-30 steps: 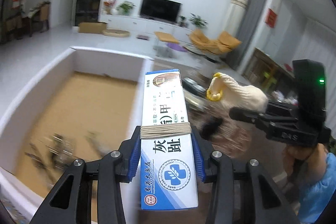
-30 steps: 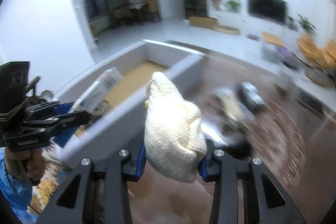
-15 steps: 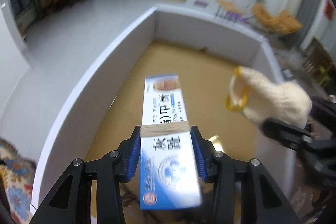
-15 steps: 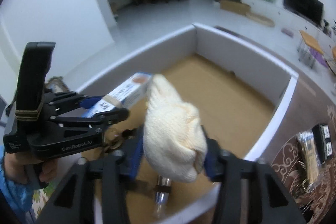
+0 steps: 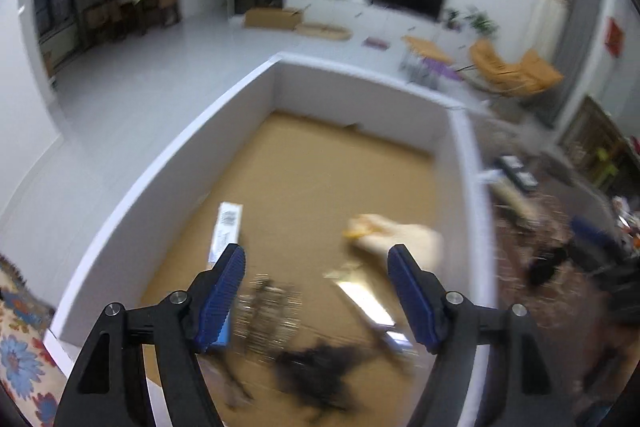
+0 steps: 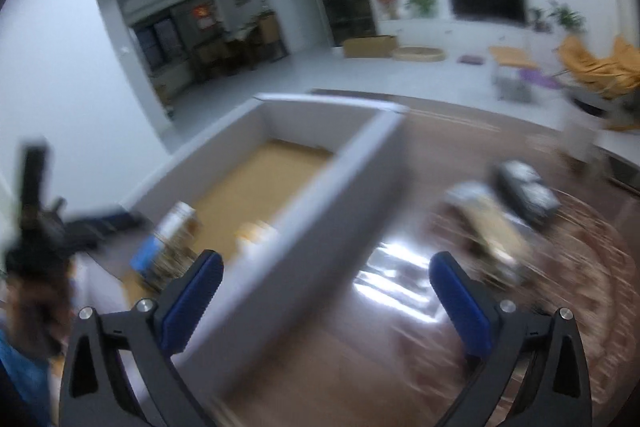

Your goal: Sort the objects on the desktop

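The long box and the glove now lie in the big box, both grippers are opening and empty, and things at 3 o'clock on the tabletop wait.

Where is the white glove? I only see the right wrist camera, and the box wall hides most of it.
Observer: The knitted glove lies on the brown floor inside the white box, close to its right wall in the left wrist view.
Operator: Is the other gripper holding something?
Observer: No. The left gripper has its jaws opening, with nothing between them.
Operator: Where's the medicine carton?
Observer: The medicine carton is in the box too, by the left wall, barcode side up.
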